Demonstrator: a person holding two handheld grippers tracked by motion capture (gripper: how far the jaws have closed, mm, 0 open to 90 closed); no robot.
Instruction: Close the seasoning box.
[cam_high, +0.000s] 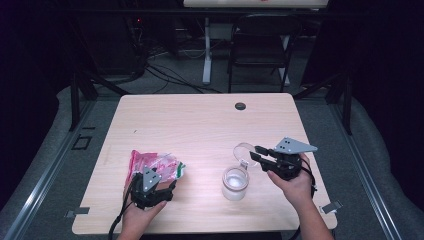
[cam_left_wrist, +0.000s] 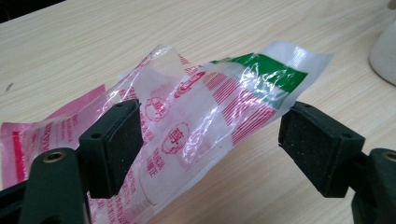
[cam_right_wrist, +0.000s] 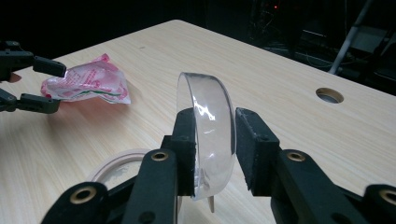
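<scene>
A crumpled clear plastic bag (cam_high: 150, 161) printed in red, pink and green lies at the front left of the wooden table (cam_high: 200, 125). My left gripper (cam_left_wrist: 210, 135) stands open around it; the bag (cam_left_wrist: 196, 98) bulges between the two pads, neither of which presses on it. To the right, a clear round lid (cam_right_wrist: 208, 107) stands on edge between the pads of my right gripper (cam_right_wrist: 215, 135), which is shut on it. In the high view that lid (cam_high: 243, 149) hangs just above and behind an open frosted jar (cam_high: 235, 182). The jar's rim (cam_right_wrist: 116, 165) shows below the right jaws.
A round cable hole (cam_high: 240, 106) sits near the table's far edge. A dark folding chair (cam_high: 262, 45) and a white desk leg (cam_high: 206, 50) stand behind the table. Bare wood lies between the bag and the jar. The front edge runs close under both hands.
</scene>
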